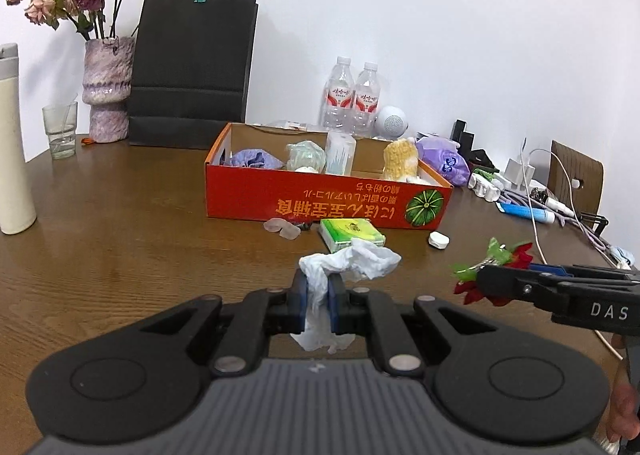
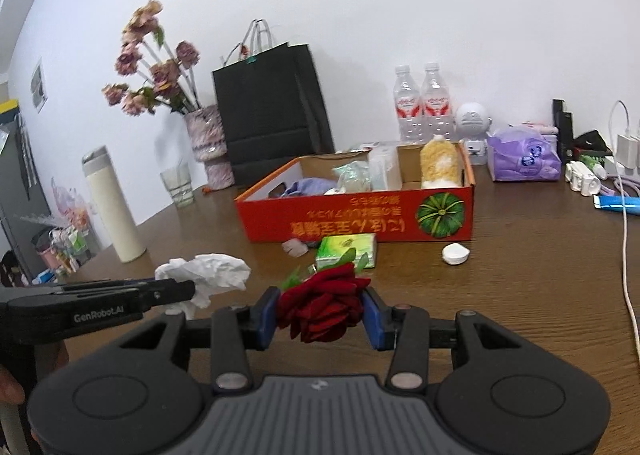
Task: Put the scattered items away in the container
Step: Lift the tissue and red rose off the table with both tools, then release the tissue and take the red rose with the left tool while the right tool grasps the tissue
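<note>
The tidying is being carried out on a brown wooden table [image 1: 120,215], and it is judged to be somewhere past its middle. An orange cardboard box [image 1: 328,195] is serving as the container, and several things are already being held inside it: a purple crumpled item [image 1: 252,158], a pale green wrapped bundle [image 1: 306,155], a clear plastic bottle [image 1: 340,153] and a yellow knitted piece [image 1: 401,159]. Two more items are being carried at this moment. A crumpled white tissue [image 1: 352,261] is being pinched between the nearly closed jaws of the left gripper [image 1: 319,303], with part of it hanging below the pads, short of the box's near wall. A red artificial rose [image 2: 322,309] is being clamped by its bloom between the partly closed jaws of the right gripper [image 2: 322,315], its green leaves sticking out ahead; it too is being held over the table, in front of the box and not yet above it. What is left on the table just before the box is being counted as remaining work: a green tissue packet [image 1: 351,231], a pale pink translucent object [image 1: 282,227] beside it, with something small and dark between them that cannot be made out, and a small white case [image 1: 438,241] near the box's right corner. Whether the cables, chargers and purple packet [image 1: 444,161] at the right are being meant for the box cannot be told. The two held items are being judged as the next to go in.
</note>
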A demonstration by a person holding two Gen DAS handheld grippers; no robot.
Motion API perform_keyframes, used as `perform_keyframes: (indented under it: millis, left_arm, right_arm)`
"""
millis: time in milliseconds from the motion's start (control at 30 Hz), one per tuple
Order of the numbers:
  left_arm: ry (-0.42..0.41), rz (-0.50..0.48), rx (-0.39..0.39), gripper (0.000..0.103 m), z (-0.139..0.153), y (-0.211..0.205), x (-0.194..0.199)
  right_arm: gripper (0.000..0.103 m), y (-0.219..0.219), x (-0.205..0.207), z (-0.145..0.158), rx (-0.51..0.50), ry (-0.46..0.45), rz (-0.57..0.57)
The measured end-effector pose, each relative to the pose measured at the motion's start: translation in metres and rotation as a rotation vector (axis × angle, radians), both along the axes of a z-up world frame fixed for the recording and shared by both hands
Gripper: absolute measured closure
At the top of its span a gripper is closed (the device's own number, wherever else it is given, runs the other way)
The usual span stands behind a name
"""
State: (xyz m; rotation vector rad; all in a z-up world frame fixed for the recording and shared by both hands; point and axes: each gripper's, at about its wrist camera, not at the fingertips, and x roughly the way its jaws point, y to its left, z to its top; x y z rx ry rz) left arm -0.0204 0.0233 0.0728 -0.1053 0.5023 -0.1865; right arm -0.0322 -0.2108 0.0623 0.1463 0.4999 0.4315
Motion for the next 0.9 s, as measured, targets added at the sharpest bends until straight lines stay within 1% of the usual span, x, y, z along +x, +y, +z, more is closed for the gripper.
perform_keyframes:
  millis: [200, 267, 333, 433, 500, 533, 567, 600, 700, 733, 767, 833, 867, 900]
  left_arm:
    - [0.045, -0.002, -0.013, 0.092, -0.015, -0.001, 0.012]
    - [0.070, -0.004, 0.014, 0.092, -0.021, -0.005, 0.019]
    - [0.085, -0.036, 0.043, 0.092, -0.026, -0.010, 0.019]
    - [0.108, -0.104, 0.028, 0.090, -0.034, -0.019, 0.010]
    - [0.105, -0.164, 0.033, 0.075, -0.040, -0.029, 0.003]
    - [0.093, -0.170, 0.034, 0.050, -0.041, -0.032, 0.000]
    - [0.079, -0.169, 0.025, 0.036, -0.040, -0.031, -0.005]
    - [0.069, -0.170, 0.008, 0.034, -0.039, -0.028, -0.009]
    - [0.067, -0.183, -0.047, 0.032, -0.034, -0.003, -0.017]
    - [0.069, -0.183, -0.049, 0.031, -0.033, 0.006, -0.018]
    - [0.070, -0.175, -0.043, 0.031, -0.032, 0.013, -0.016]
    - [0.066, -0.127, -0.042, 0.031, -0.030, 0.025, -0.007]
    - [0.071, -0.105, -0.056, 0.031, -0.029, 0.031, -0.002]
    - [0.079, -0.082, -0.077, 0.031, -0.029, 0.035, 0.005]
  right_arm:
    - [0.061, -0.007, 0.023, 0.000, 0.006, 0.029, -0.017]
    - [0.060, -0.003, 0.035, -0.002, 0.008, 0.053, -0.005]
    - [0.060, 0.005, 0.046, -0.005, -0.003, 0.063, 0.009]
    - [0.060, 0.016, 0.059, -0.005, -0.009, 0.076, 0.031]
    - [0.060, 0.029, 0.068, -0.005, -0.020, 0.082, 0.067]
    - [0.060, 0.036, 0.071, -0.005, -0.034, 0.085, 0.085]
    - [0.060, 0.044, 0.077, -0.008, -0.049, 0.092, 0.104]
    - [0.060, 0.049, 0.080, -0.010, -0.060, 0.102, 0.115]
    - [0.056, 0.062, 0.085, -0.019, -0.081, 0.126, 0.151]
    - [0.046, 0.064, 0.086, -0.021, -0.082, 0.132, 0.164]
    - [0.041, 0.067, 0.085, -0.024, -0.083, 0.142, 0.181]
    - [0.037, 0.066, 0.079, -0.023, -0.071, 0.125, 0.189]
    - [0.035, 0.065, 0.075, -0.021, -0.066, 0.117, 0.194]
    - [0.028, 0.062, 0.071, -0.020, -0.060, 0.109, 0.192]
